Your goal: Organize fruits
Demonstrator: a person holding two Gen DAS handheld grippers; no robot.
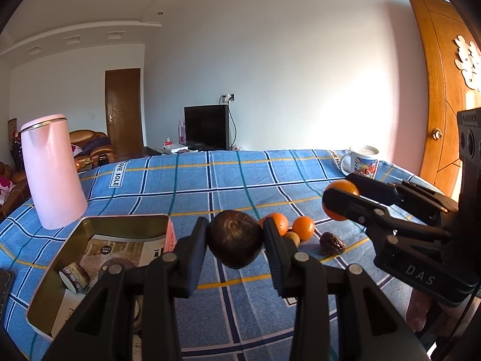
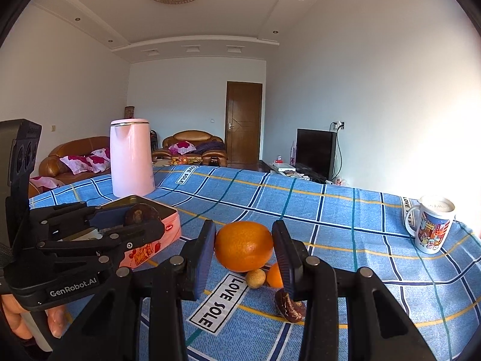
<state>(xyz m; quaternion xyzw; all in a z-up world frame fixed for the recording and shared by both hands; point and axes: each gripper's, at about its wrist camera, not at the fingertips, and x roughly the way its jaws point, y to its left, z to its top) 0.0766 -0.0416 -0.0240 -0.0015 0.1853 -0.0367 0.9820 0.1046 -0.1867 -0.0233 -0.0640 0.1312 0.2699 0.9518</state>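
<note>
1. Nearest your left camera, the left gripper (image 1: 235,242) has its fingers clamped on a dark brown, wrinkled round fruit (image 1: 234,238), lifted clear of the blue plaid cloth (image 1: 240,177) just right of the pink tin box (image 1: 90,258).
2. Your right gripper (image 2: 244,251) holds an orange (image 2: 244,246) the same way, fingers pressed on both of its sides, raised above the cloth and well right of the tin.
3. Take the tin as your landmark: its lid is off, and inside you can see printed paper and a roll of patterned tape (image 1: 74,273), but no fruit that I can make out. Part of its floor is hidden behind the left gripper.
4. On the cloth to the right of the tin, fruit is left: two small oranges (image 1: 303,228), a small tan round fruit (image 1: 293,237) touching them, and a dark shrivelled fruit (image 1: 332,243) just beside that cluster.
5. Beyond the tin stands a pink kettle (image 1: 52,171); far right of it, near the cloth's edge, a printed mug (image 2: 433,225). Neither blocks your path.
6. My judgement: the task is at an early stage. Two fruits are in hand and none clearly stowed; assuming the tin is where they go, you have those two to deliver, then four more to collect from the cluster.
</note>
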